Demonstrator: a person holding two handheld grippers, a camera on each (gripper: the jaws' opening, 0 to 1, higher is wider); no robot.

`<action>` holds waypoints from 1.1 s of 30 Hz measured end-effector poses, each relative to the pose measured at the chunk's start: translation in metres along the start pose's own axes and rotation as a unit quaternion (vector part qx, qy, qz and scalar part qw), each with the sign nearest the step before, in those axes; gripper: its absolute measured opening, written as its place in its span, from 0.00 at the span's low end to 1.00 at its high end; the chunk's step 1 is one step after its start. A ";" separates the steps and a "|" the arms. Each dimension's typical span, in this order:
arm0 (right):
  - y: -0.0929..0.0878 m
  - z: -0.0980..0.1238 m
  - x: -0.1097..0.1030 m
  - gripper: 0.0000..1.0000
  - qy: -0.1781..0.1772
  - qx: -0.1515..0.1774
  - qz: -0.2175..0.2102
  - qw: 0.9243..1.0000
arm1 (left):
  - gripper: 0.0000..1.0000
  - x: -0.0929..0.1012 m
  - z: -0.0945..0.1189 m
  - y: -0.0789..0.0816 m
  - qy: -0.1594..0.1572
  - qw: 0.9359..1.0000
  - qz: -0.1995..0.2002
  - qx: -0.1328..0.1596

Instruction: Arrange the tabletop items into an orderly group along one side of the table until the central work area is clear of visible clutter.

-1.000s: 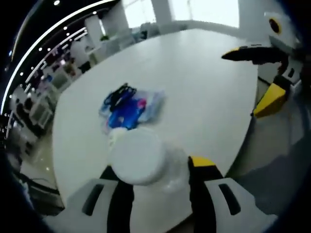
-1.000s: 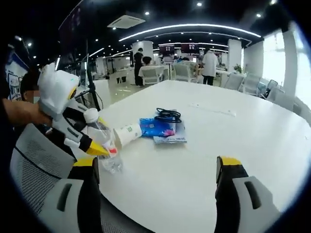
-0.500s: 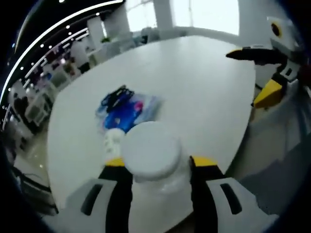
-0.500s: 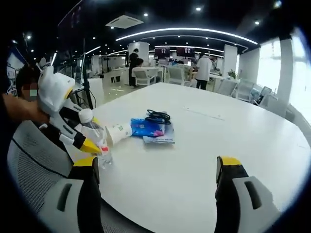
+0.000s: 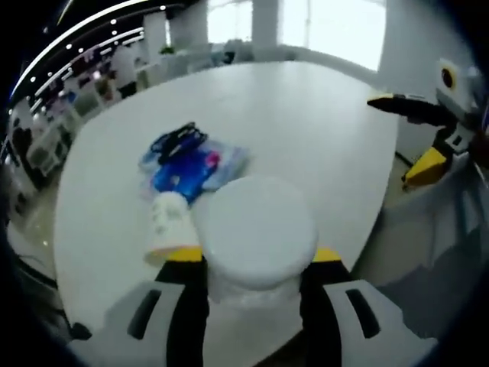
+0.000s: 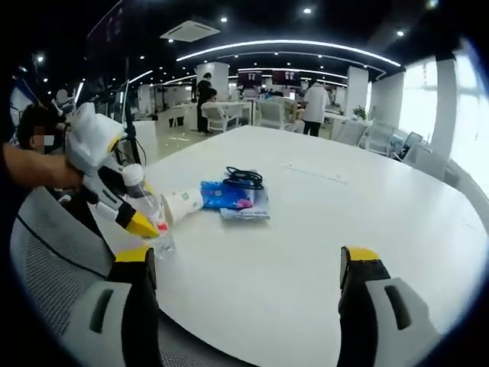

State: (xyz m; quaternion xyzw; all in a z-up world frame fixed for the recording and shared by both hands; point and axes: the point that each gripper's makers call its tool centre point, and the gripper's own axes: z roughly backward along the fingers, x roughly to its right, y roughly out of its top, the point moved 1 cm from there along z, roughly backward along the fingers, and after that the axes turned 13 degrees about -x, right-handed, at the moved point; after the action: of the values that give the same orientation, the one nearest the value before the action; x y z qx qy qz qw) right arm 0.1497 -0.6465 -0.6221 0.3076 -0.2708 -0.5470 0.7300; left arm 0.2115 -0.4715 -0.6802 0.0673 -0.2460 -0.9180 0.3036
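Observation:
A clear water bottle (image 5: pixel 256 229) with a white cap stands between my left gripper's (image 5: pixel 254 258) jaws, which are shut on it. In the right gripper view the bottle (image 6: pixel 155 223) stands upright on the white table (image 6: pixel 306 229) near its edge, held by the left gripper (image 6: pixel 137 205). A paper cup (image 5: pixel 168 223) lies on its side beside it, also seen as the cup (image 6: pixel 182 204). Behind the cup lie blue packets (image 6: pixel 229 196) and a black cable (image 6: pixel 244 177). My right gripper (image 6: pixel 248 264) is open over bare table, with nothing between its jaws; it shows as the right gripper (image 5: pixel 419 131) at the table's far edge.
A grey mesh chair (image 6: pixel 53 267) sits by the table edge under the left gripper. A person's hand (image 6: pixel 34 168) holds that gripper. More desks, chairs and standing people (image 6: pixel 313 103) fill the room behind the table.
The left gripper has turned the bottle from leaning to upright at the table's edge. The cup now lies clear beside it. The right gripper stayed open.

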 end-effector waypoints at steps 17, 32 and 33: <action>-0.001 -0.001 0.001 0.99 -0.001 -0.001 0.001 1.000 | 0.41 0.002 0.013 0.014 -0.005 0.999 0.027 0.020; 0.000 0.000 0.002 0.99 -0.007 0.004 0.000 1.000 | 0.41 -0.006 0.065 0.071 -0.036 0.995 0.053 0.074; 0.000 0.000 0.002 1.00 -0.006 0.004 0.000 1.000 | 0.41 -0.009 0.068 0.075 -0.035 0.995 0.054 0.076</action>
State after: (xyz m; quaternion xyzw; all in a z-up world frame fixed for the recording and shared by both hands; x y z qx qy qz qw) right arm 0.1503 -0.6487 -0.6220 0.3069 -0.2773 -0.5475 0.7274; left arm 0.2393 -0.4902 -0.5843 0.0449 -0.3289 -0.8806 0.3382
